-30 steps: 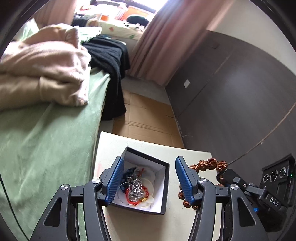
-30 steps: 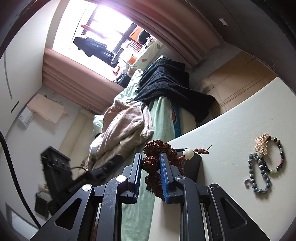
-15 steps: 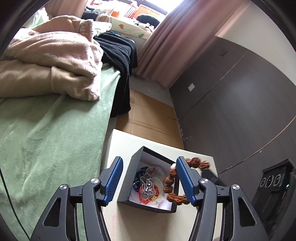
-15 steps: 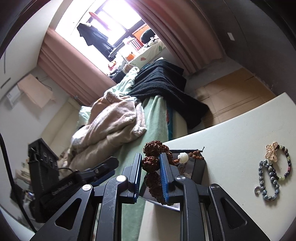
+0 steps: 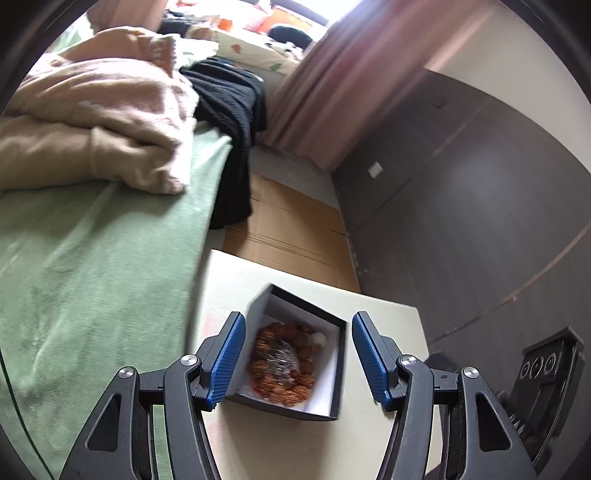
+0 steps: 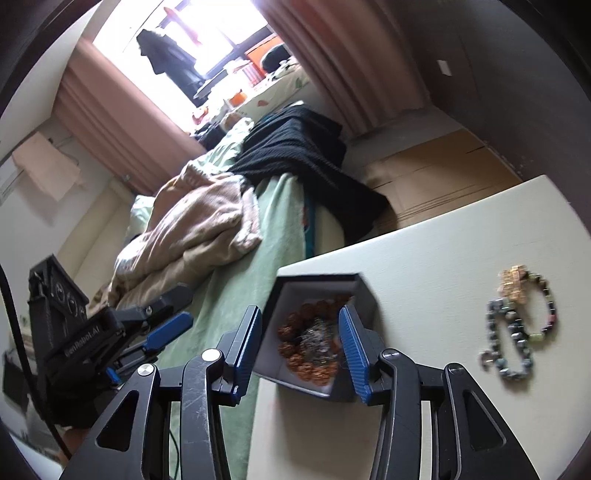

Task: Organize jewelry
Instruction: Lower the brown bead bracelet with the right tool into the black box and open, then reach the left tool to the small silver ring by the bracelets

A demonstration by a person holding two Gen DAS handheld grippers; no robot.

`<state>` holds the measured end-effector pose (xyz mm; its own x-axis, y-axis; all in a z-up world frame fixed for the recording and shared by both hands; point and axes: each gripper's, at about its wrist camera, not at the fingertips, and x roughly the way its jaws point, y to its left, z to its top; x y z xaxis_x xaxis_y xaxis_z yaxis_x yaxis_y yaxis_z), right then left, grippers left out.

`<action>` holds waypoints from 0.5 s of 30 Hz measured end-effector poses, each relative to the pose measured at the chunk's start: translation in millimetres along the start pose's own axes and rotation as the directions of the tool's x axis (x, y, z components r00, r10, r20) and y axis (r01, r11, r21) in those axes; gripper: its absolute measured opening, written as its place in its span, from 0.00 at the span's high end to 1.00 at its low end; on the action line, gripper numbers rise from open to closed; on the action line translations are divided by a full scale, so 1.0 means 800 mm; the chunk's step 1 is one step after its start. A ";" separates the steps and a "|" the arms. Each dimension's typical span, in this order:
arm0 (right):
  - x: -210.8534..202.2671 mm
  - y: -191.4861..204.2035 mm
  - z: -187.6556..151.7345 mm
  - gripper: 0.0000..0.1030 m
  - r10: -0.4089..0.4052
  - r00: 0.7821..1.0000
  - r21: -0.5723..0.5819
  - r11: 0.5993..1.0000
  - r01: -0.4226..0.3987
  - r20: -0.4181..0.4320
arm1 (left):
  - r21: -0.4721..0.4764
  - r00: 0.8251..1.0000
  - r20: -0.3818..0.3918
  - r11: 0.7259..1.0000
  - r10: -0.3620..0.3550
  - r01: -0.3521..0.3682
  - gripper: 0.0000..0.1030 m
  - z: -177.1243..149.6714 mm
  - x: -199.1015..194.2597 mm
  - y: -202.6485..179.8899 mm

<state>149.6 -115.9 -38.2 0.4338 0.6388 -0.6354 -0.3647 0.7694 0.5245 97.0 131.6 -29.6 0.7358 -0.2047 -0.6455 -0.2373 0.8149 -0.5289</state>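
Brown bead bracelet in box — right gripper jaws opening, empty

Brown bead bracelet in black box, left gripper fingers apart

- Left gripper is tilting downward, its jaws standing apart, gripping nothing
- Right gripper is tilting downward, its jaws opening, pads free

Beside my cream worktop stands a bed in green cover, heaped with a pinkish blanket. Pink curtains frame a bright window; dark wardrobe doors.
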 end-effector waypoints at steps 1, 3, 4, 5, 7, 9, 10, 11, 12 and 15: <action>-0.011 -0.010 0.004 0.48 -0.007 1.000 0.015 1.000 0.007 0.014 | 0.014 1.000 -0.009 1.000 -0.013 0.013 0.41 -0.001 0.003 -0.007; -0.031 -0.028 0.010 0.35 -0.034 0.998 0.045 0.998 0.032 0.045 | 0.040 1.000 -0.020 0.999 -0.017 0.018 0.41 -0.004 0.007 -0.017; -0.038 -0.034 0.011 0.34 -0.045 0.998 0.056 0.998 0.042 0.053 | 0.054 1.000 -0.025 0.998 -0.016 0.017 0.40 -0.006 0.008 -0.023; -0.049 -0.046 0.014 0.34 -0.055 0.997 0.074 0.996 0.050 0.058 | 0.068 0.999 -0.030 0.998 -0.016 0.018 0.36 -0.008 0.010 -0.028; -0.061 -0.058 0.018 0.34 -0.062 0.996 0.093 0.994 0.057 0.058 | 0.093 0.999 -0.038 0.995 -0.022 0.025 0.27 -0.013 0.013 -0.039; -0.076 -0.070 0.019 0.34 -0.094 0.994 0.098 0.991 0.088 0.059 | 0.121 0.999 -0.043 0.992 -0.026 0.031 0.23 -0.017 0.016 -0.051; -0.079 -0.073 0.020 0.34 -0.108 0.992 0.096 0.990 0.102 0.058 | 0.133 0.998 -0.049 0.991 -0.026 0.032 0.23 -0.020 0.019 -0.056; -0.086 -0.078 0.020 0.34 -0.133 0.990 0.095 0.987 0.128 0.052 | 0.140 0.998 -0.055 0.990 -0.028 0.035 0.23 -0.021 0.021 -0.060; -0.089 -0.083 0.020 0.34 -0.151 0.987 0.097 0.985 0.146 0.045 | 0.148 0.997 -0.064 0.988 -0.032 0.042 0.23 -0.024 0.024 -0.065; -0.096 -0.099 0.015 0.33 -0.221 0.975 0.101 0.970 0.219 0.003 | 0.185 0.995 -0.096 0.981 -0.037 0.054 0.23 -0.034 0.035 -0.082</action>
<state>155.3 -225.9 -23.9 0.5064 0.4533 -0.7335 -0.1757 0.8871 0.4269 116.3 58.0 -28.1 0.6798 -0.2855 -0.6756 -0.0760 0.8887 -0.4521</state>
